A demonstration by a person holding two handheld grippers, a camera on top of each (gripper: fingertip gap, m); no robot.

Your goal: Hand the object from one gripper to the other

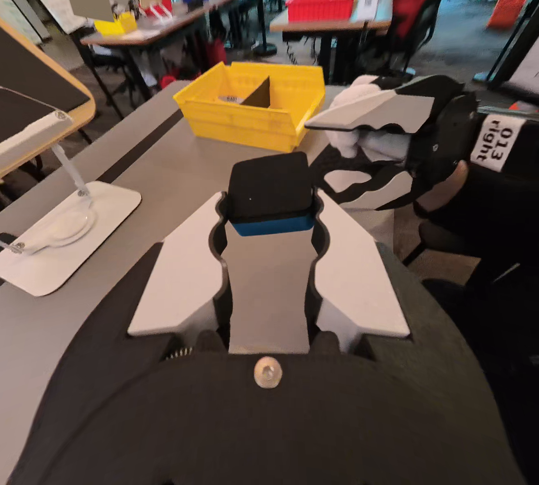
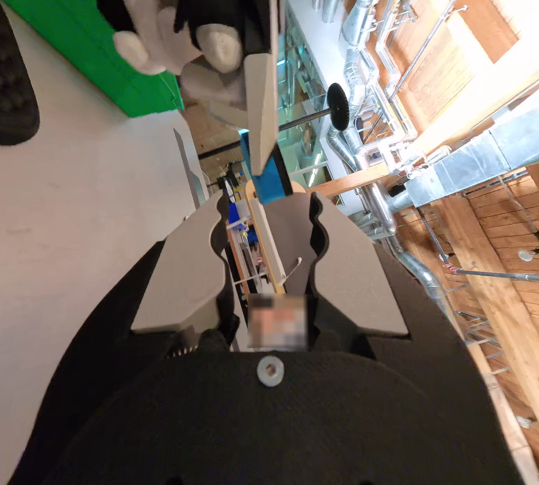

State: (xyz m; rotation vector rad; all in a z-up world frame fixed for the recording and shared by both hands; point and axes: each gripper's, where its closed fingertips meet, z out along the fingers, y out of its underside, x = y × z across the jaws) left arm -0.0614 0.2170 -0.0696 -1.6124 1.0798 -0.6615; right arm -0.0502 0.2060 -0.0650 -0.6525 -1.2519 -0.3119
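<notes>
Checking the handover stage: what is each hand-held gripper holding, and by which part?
The left hand-held gripper clamps the black-and-blue block by its two side edges. The right hand-held gripper is open, holding nothing.

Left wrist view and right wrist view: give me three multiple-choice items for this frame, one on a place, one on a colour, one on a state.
1. Where is the yellow bin?
A. on the grey table
B. on the floor
C. in the right gripper

2. What colours is the block?
A. red and white
B. black and blue
C. green and yellow

3. What is the state of the right gripper?
A. shut on the block
B. open and empty
C. out of view

Answers: 1 A, the bin rests on the table beyond the left gripper. 2 B, a black top over a blue base. 3 B, its jaws stand apart beside the block, which the left gripper holds.
</notes>
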